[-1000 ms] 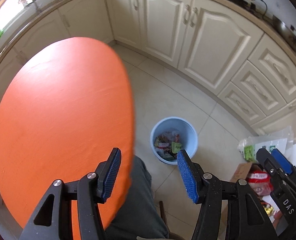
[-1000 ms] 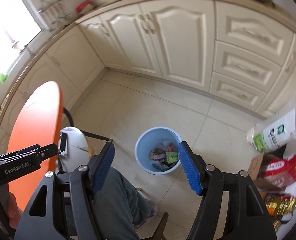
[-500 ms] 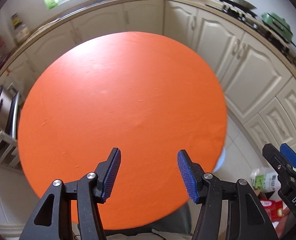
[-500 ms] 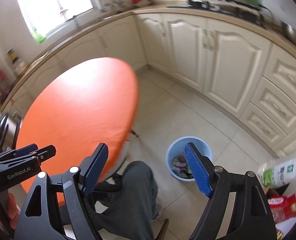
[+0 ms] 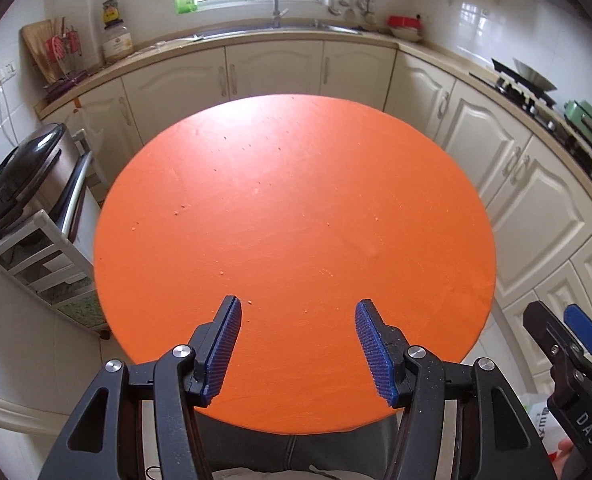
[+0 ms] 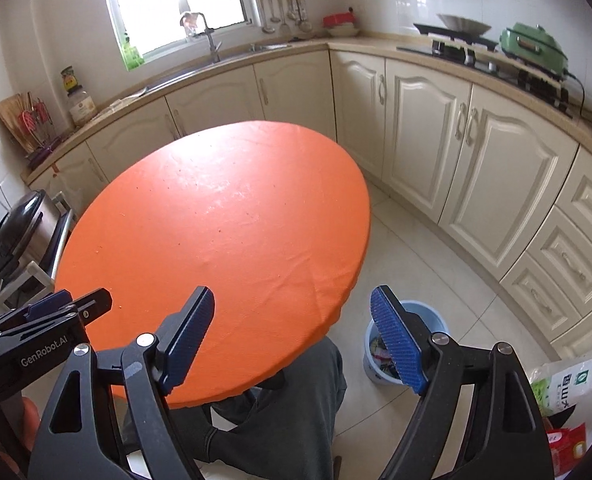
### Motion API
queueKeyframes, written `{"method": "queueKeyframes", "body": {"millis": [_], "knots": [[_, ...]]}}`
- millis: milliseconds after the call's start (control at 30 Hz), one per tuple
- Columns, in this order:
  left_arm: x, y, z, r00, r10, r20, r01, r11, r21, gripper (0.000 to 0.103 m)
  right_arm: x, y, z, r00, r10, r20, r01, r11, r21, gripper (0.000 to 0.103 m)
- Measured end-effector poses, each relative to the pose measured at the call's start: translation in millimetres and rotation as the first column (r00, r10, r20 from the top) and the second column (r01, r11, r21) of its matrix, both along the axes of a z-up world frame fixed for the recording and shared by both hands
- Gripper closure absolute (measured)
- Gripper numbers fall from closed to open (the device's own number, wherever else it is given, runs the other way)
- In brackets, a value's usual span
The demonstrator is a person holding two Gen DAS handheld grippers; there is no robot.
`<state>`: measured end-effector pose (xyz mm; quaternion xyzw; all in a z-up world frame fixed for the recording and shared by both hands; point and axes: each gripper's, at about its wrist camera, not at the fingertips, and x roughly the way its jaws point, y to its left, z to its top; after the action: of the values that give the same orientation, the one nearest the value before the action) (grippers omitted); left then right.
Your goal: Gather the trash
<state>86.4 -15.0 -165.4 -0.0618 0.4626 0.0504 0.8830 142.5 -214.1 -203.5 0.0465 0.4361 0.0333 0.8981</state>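
The round table [image 5: 296, 220] is orange, the bin [image 6: 436, 322] light blue, the cupboards [image 6: 476, 168] cream, the cooker [image 6: 536, 46] perhaps green.

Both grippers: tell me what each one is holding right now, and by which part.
Nothing is held. The left gripper is open with only the orange table showing between its fingers. The right gripper is also empty and open.

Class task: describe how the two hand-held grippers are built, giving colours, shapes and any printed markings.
Both are black, two-fingered frames with triangular cut-outs and silver pivot bolts. The left gripper and right gripper carry ribbed blue pads. White lettering reads "GenRobot.AI" on the left one's side and "DAS" on the right's.
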Motion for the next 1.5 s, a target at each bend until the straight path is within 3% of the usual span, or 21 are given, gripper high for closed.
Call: {"method": "queueKeyframes", "body": {"millis": [100, 233, 600, 867, 1267, 1500], "knots": [[-17.3, -9.2, 4.3, 0.999, 0.007, 0.035, -0.008, 1.000, 0.013, 0.047, -8.9, 3.7, 11.6, 0.998, -0.017, 0.052, 0.019, 1.000, -0.025, 0.017], [-41.6, -23.6, 10.3, 0.997, -0.005, 0.078, 0.003, 0.999, 0.036, 0.038, -25.0, 0.4, 25.5, 0.992, -0.051, 0.119, 0.056, 0.998, -0.036, 0.015], [-84.3, -63.7, 26.0, 0.980, -0.093, 0.177, 0.082, 0.994, 0.065, 0.036, -57.6, -27.6, 65.8, 0.947, -0.138, 0.291, 0.159, 0.986, -0.049, 0.000], [-129.6, -75.1, 38.5, 0.953, -0.095, 0.287, 0.073, 0.993, 0.088, 0.033, -71.5, -48.2, 81.4, 0.908, -0.213, 0.362, 0.240, 0.970, -0.031, 0.000], [-200.7, -85.5, 33.8, 0.917, -0.072, 0.392, 0.042, 0.996, 0.085, 0.033, -91.1, -57.7, 112.3, 0.877, -0.148, 0.457, 0.187, 0.981, -0.041, 0.000], [-228.4, -93.3, 39.5, 0.901, -0.103, 0.422, 0.072, 0.993, 0.090, 0.033, -111.9, -51.0, 126.8, 0.848, -0.147, 0.510, 0.242, 0.962, -0.125, 0.000]]}}
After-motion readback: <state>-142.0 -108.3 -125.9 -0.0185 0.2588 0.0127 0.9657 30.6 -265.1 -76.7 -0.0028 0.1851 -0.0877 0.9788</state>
